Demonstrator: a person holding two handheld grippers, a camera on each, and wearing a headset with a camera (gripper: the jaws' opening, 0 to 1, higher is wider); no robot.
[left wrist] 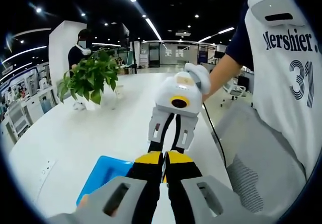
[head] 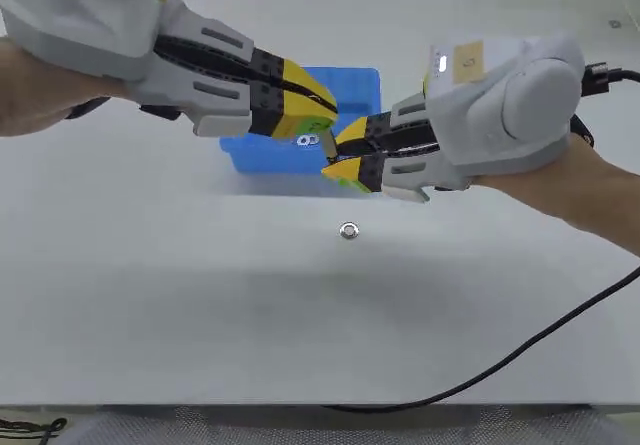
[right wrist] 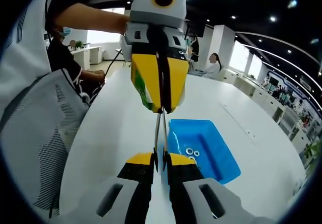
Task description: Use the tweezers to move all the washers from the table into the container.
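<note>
Black cable [head: 500, 365] trails over the near worktop [head: 200, 315]; I judge it could snag my right arm. Beyond it, one washer [head: 348, 230] lies on the worktop. Both tools pinch the tweezers [right wrist: 160, 128]: left tool [head: 330, 115] clenched on the handle end, right tool [head: 338, 155] closed around the legs. A sloppy handover could drop them. Farthest, the blue container [head: 355, 90] holds a few washers [right wrist: 191, 152].

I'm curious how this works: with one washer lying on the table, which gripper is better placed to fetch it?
Probably the left gripper: it is shut on the tweezers, the tool needed. The right gripper sits nearer the washer but only meets the tweezers' tips.
</note>
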